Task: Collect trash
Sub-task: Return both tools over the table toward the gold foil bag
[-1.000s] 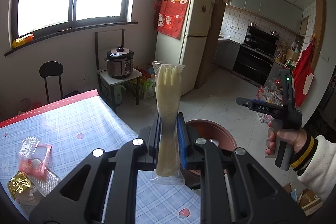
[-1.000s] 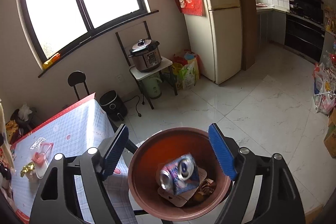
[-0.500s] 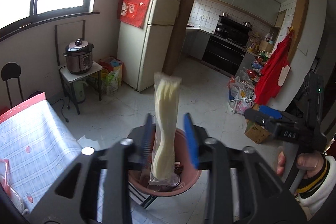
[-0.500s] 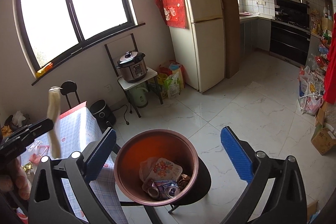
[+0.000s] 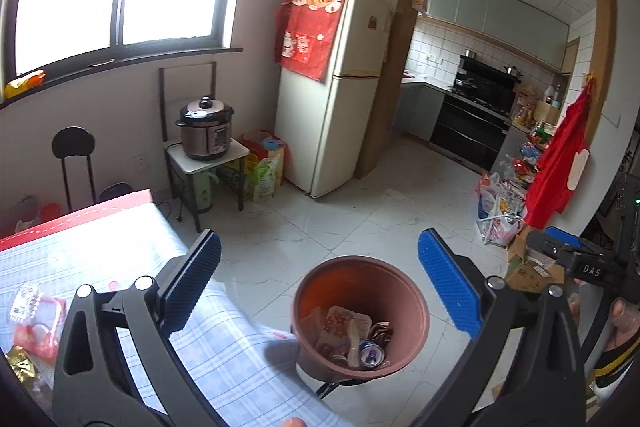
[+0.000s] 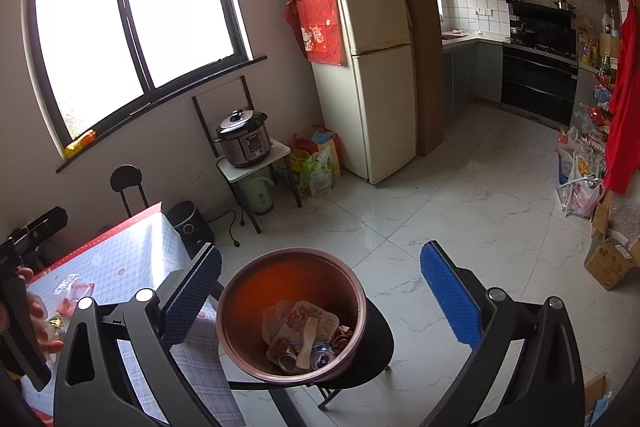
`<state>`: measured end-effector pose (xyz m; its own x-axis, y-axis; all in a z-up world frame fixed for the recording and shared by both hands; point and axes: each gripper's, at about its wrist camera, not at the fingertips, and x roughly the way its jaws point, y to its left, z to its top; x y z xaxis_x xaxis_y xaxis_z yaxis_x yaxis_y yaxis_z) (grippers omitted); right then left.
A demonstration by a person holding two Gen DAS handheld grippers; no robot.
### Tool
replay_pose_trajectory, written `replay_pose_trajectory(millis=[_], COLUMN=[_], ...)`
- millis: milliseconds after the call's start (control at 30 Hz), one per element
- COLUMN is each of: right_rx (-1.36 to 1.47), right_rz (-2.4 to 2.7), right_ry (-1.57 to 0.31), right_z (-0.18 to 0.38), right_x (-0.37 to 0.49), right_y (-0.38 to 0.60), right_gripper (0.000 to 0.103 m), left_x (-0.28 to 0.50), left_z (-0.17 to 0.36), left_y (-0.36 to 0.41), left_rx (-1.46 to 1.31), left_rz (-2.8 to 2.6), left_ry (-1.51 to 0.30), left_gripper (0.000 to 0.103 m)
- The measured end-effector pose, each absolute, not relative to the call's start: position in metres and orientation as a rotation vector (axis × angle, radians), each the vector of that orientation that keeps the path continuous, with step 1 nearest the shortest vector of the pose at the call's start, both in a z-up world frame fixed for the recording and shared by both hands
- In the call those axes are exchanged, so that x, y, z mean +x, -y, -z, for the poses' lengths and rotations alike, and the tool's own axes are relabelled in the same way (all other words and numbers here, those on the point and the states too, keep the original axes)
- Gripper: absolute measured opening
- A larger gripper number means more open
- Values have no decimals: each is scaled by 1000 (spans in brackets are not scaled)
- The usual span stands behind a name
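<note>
A brown round bin (image 5: 360, 315) stands on a black stool beside the table and holds cans, wrappers and the pale wrapped fork (image 5: 353, 347). It also shows in the right wrist view (image 6: 292, 311), with the fork (image 6: 306, 345) lying on top. My left gripper (image 5: 320, 291) is open and empty above the bin. My right gripper (image 6: 320, 299) is open and empty over the bin too. Wrappers (image 5: 34, 327) lie on the checked tablecloth (image 5: 100, 259) at the left.
A fridge (image 5: 332, 87) stands at the back, with a pressure cooker (image 5: 206, 129) on a small stand and a black chair (image 5: 74, 163) by the wall. Bags and boxes (image 5: 504, 211) sit on the tiled floor at the right.
My left gripper swung from the table over the bin, opened, and the wrapped fork dropped into the bin. My right gripper stayed open and drew back a little.
</note>
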<state>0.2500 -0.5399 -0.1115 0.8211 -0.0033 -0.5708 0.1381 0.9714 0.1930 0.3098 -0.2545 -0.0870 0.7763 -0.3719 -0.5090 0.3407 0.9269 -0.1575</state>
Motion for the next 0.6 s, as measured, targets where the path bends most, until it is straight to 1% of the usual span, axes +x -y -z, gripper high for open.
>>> replay_pose_trajectory(millis=[200,600], right_rx=[220,163], right_rz=[10,-185], right_ry=[-597,-623], right_z=[109,92], right_x=[263,284], right_y=[506,382], right_gripper=[98,98], left_x=[277,138], left_z=[79,61], left_y=[164,-50], left_rx=[-95,-202], left_rz=[191,-275], left_ry=[-548,-449], left_gripper=[97,97])
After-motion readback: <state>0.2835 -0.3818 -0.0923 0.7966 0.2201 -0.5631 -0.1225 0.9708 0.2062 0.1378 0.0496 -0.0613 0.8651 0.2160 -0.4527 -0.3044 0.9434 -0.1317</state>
